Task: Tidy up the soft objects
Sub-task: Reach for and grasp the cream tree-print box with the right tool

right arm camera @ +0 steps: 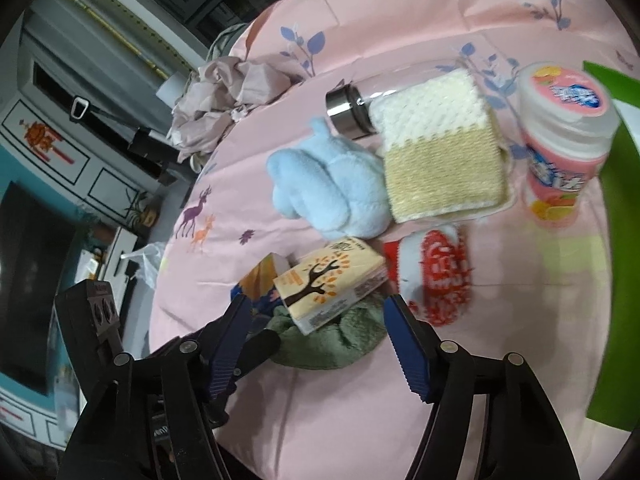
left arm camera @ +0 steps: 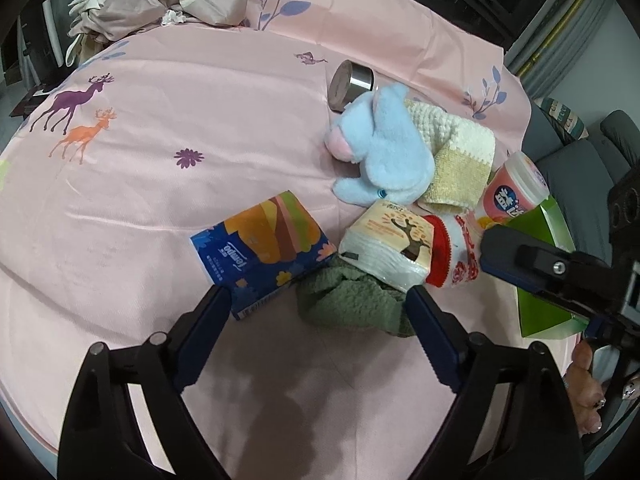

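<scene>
Below, green towel, tissue pack atop

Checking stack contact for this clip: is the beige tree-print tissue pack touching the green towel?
Touching. In the right wrist view the tissue pack lies on top of the green towel, with no gap between them; the left wrist view agrees.

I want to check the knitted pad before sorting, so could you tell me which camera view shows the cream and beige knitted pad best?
The right wrist view: the knitted pad faces the camera almost flat, both colour halves visible. In the left wrist view, the blue plush toy covers part of it.
</scene>
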`<state>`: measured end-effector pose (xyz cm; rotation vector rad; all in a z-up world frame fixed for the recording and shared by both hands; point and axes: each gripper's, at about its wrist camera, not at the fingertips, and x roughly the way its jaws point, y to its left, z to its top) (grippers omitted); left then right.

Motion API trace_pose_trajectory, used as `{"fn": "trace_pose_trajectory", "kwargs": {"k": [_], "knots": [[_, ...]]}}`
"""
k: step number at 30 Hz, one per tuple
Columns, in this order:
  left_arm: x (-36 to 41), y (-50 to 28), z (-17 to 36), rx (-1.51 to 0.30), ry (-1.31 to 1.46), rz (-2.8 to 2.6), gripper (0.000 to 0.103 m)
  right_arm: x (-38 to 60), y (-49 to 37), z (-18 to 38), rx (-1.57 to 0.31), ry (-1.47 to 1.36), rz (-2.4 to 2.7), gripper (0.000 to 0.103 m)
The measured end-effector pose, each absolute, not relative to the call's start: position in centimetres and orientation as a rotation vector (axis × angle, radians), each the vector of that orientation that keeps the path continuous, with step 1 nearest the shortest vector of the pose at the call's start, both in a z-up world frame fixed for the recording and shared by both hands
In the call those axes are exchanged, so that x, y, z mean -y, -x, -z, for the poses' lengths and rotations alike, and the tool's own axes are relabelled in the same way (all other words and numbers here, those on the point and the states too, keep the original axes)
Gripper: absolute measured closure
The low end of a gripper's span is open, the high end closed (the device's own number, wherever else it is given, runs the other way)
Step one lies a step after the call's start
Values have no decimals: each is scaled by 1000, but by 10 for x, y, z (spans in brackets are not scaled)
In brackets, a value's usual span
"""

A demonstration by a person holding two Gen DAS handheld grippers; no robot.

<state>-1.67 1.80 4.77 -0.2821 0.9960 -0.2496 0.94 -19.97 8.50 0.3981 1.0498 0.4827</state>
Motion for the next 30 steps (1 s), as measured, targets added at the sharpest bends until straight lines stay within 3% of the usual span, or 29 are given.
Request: {"fn": "trace_pose_trajectory", "kwargs": {"k": [8, 11, 13, 16, 30], "knots": [[-21, 17, -49, -992, 257, 230, 29, 182, -37, -48, -1138, -473, -422, 33], [-20, 18, -50, -986, 242, 228, 30, 177, -41, -37, -1147, -472, -414, 41], [-20, 19, -49, -987, 241, 227, 31, 177, -40, -39, -1124, -453, -404, 56], [-19, 20, -52, -978, 229, 223, 31, 183, -36, -46, -1092, -455, -404, 65], [-25, 25, -64, -915, 185, 157, 29, 202, 15, -90, -1023, -284, -490, 67]]}}
